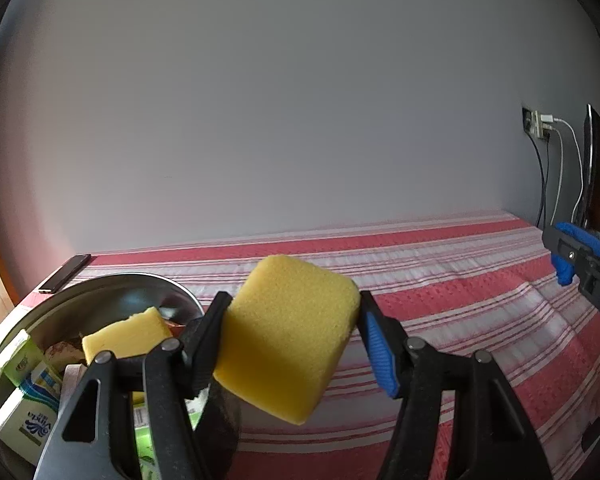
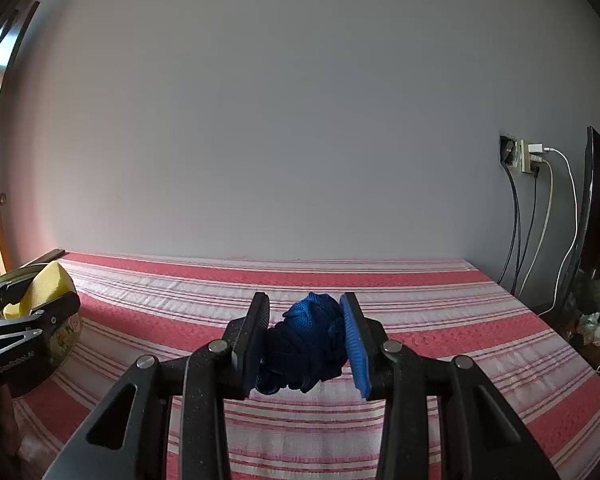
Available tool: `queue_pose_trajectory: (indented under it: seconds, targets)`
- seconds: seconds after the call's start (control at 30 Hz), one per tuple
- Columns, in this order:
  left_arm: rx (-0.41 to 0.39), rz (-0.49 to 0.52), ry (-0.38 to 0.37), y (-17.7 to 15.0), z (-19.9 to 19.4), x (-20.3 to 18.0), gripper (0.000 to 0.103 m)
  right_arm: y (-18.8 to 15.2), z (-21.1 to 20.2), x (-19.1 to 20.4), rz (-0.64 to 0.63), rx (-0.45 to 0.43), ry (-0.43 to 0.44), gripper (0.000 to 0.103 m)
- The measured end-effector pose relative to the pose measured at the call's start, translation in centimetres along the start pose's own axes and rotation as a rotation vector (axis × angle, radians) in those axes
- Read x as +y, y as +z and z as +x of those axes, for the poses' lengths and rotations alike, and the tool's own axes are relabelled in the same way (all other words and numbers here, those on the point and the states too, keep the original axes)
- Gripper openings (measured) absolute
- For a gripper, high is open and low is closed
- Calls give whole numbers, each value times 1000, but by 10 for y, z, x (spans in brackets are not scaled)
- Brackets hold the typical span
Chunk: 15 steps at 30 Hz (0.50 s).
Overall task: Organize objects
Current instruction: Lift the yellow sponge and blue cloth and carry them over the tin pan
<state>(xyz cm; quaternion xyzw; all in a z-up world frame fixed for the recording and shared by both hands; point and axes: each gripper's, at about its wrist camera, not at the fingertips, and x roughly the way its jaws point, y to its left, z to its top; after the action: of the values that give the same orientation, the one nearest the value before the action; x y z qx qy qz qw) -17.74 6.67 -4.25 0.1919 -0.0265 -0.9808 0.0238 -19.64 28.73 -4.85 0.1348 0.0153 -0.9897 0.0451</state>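
Striped red and white bed (image 2: 380, 292) fills the lower view, grey wall behind. Steel bowl (image 1: 112, 284) sits at the bed's left end, already holding a second yellow sponge (image 1: 128, 334) and small cartons (image 1: 28, 424); a dark phone (image 1: 65, 273) lies beyond it near the wall.

My left claw (image 1: 292, 336) is clamped on the yellow sponge (image 1: 288, 336), held in the air just right of the bowl, not over it yet by my read. The sponge is blocky, its long axis tilted, running from upper left to lower right; the top end points toward the wall, the lower corner hangs below the pads.

My right claw (image 2: 304, 344) is clamped on a blue mesh scrubber (image 2: 312, 340), raised above the bed, well apart from the bowl. It is a bunched ball with no clear long axis.

Risks, judged: the sponge is gripped across its narrow sides and off level, so it could pivot or squeeze out if I swing left fast. Releasing short of the rim drops it on the bed. The bowl is crowded, so it may bounce off the other sponge. The scrubber is soft; loose loops could snag a pad on release.
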Motion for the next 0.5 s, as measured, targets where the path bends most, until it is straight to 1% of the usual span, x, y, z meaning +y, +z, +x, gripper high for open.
queue_pose_trajectory:
  seconds: [0.5]
  targets:
    - [-42,-36,9,-5,-13,10,63,-4,-13,29,-13,-5,64,39]
